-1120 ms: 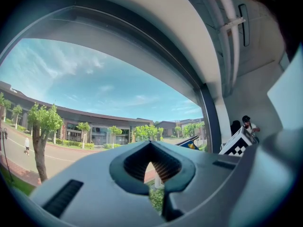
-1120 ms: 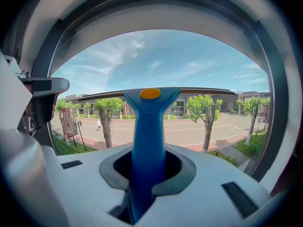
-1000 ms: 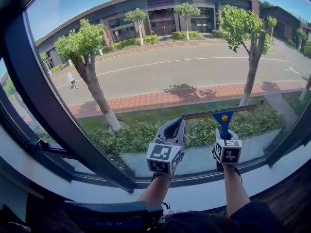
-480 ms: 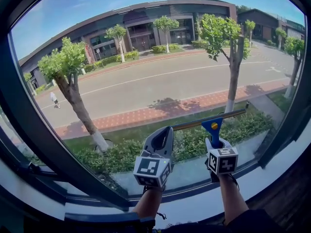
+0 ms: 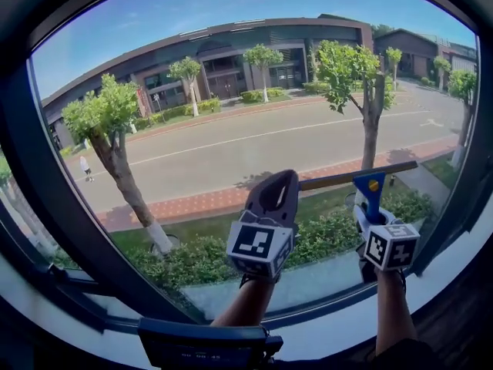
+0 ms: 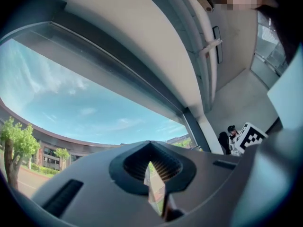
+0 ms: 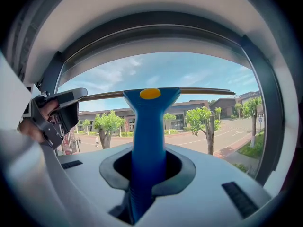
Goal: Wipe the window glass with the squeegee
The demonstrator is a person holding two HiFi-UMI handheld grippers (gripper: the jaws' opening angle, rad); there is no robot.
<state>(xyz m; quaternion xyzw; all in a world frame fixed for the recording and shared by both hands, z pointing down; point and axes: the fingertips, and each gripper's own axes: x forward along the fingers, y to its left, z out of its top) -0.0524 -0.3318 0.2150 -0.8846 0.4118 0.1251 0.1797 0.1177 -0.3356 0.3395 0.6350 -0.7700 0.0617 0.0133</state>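
Right of centre in the head view, the squeegee [image 5: 370,197] stands upright before the window glass [image 5: 231,91]. Its blue handle is clamped between the closed jaws of the right gripper [image 5: 371,216], and its blade runs crosswise above, tilted slightly up to the right. Both sit higher and further right in the frame than half a second ago. Just left of them, the left gripper [image 5: 274,199] has risen too; its jaws are nearly together, only a thin slit between them, holding nothing. Along the lower edge runs the pale sill [image 5: 331,326]
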